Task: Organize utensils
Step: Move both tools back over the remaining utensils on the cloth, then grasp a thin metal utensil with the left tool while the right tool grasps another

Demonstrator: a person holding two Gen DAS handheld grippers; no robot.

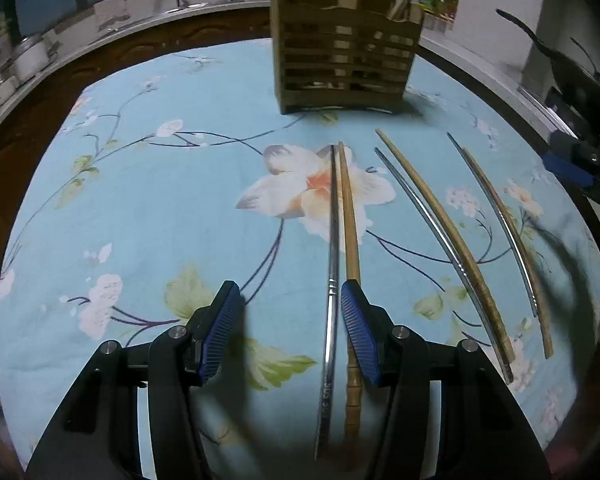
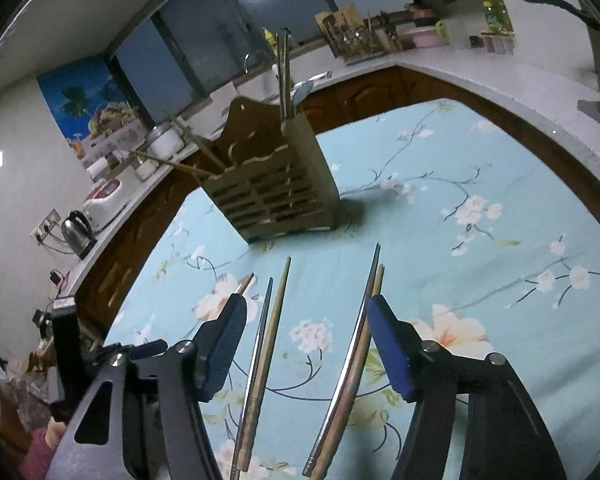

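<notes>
Light is glinting off the polished metal chopsticks (image 1: 332, 248), while the wooden ones (image 1: 350, 216) beside them are looking matt and grainy. The slatted holder (image 1: 344, 60) is showing dull brown wood. The flowered cloth (image 1: 160, 208) is lying soft and matt. Ribbed blue pads (image 2: 392, 348) are sitting on smooth black plastic gripper fingers.

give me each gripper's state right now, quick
left gripper: open, holding nothing, over a chopstick pair
right gripper: open, holding nothing

Left gripper (image 1: 290, 332): angled down, jaws apart, nothing gripped. Right gripper (image 2: 306, 344): angled down, jaws apart, nothing gripped, pads clear of contact.
</notes>
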